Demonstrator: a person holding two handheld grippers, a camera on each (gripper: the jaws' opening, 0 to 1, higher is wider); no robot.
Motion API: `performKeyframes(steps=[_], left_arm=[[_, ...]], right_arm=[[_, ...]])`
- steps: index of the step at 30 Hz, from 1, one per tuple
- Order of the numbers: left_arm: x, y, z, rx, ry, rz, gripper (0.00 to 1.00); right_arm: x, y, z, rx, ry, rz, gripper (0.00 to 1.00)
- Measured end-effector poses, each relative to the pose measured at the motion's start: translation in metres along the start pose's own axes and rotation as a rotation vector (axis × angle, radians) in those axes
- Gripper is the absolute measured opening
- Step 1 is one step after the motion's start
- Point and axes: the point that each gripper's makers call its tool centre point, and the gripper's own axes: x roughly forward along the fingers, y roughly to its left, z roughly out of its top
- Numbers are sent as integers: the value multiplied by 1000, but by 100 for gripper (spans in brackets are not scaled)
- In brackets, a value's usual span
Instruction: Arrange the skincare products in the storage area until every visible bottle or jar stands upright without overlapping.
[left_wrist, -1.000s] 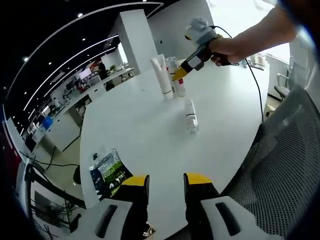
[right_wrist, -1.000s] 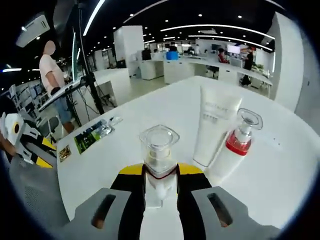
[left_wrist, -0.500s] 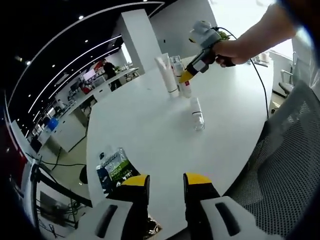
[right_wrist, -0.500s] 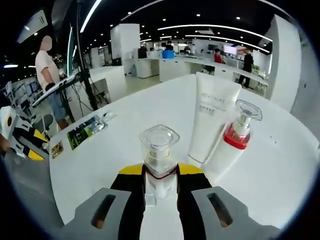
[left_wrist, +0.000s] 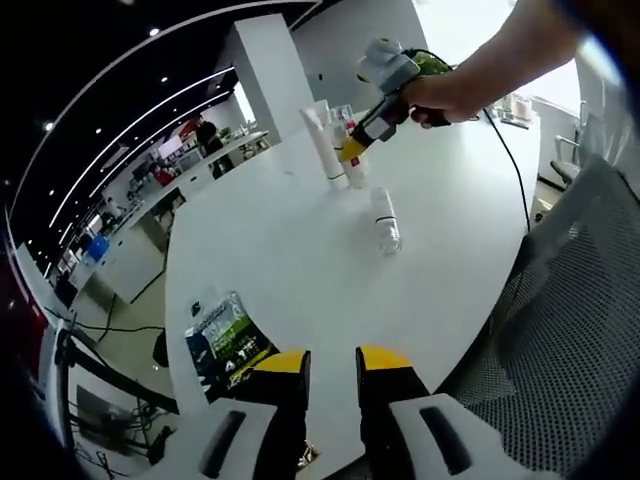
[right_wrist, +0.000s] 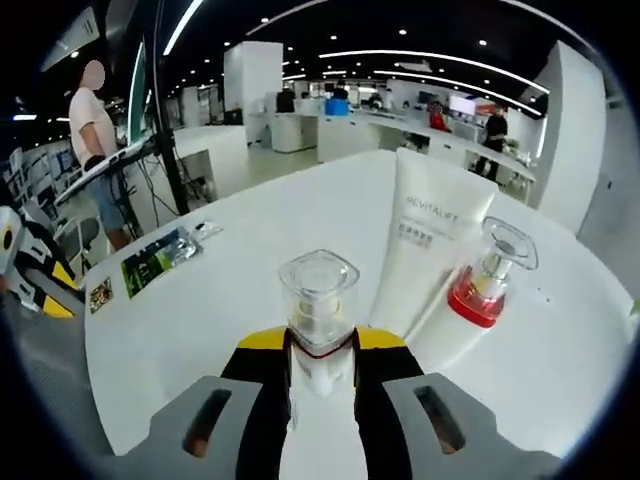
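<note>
The pump bottle (right_wrist: 318, 300) with the clear square cap sits right there clamped between the right gripper (right_wrist: 320, 372) jaws, upright, held just short of the white tube (right_wrist: 425, 245) and the red-collared bottle (right_wrist: 483, 285), which stand side by side on the white desk (right_wrist: 250, 270). To land this well, I'd say bring it down level beside those two with a gap kept, so nothing overlaps, and let go only once the base sits flat. The bottle looks filled with white cream low down; the red-collared one has a clear cap over its pump, contents unclear. In the left gripper view, the left gripper (left_wrist: 332, 372) hovers at the near desk edge, jaws a little apart with nothing between them. Just beyond it a green printed sachet (left_wrist: 225, 338) lies flat. Farther out, a clear bottle (left_wrist: 384, 222) lies on its side, and it looks empty or see-through. That one needs standing up yet.
</note>
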Motion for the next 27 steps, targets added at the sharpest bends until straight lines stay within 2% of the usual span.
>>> performKeyframes(steps=[10, 15, 22, 24, 27], left_arm=[[2, -1, -2, -22, 12, -17, 19], [2, 0, -3, -32, 12, -17, 19], [3, -4, -5, -30, 28, -35, 19], [4, -4, -6, -33, 29, -36, 19], [4, -5, -6, -34, 31, -41, 19]], right_arm=[[8, -10, -9, -6, 18, -14, 21], [12, -18, -7, -22, 17, -21, 21], [20, -16, -13, -39, 29, -16, 21], [22, -14, -12, -51, 19, -17, 21], [24, -13, -7, -66, -38, -16, 21]])
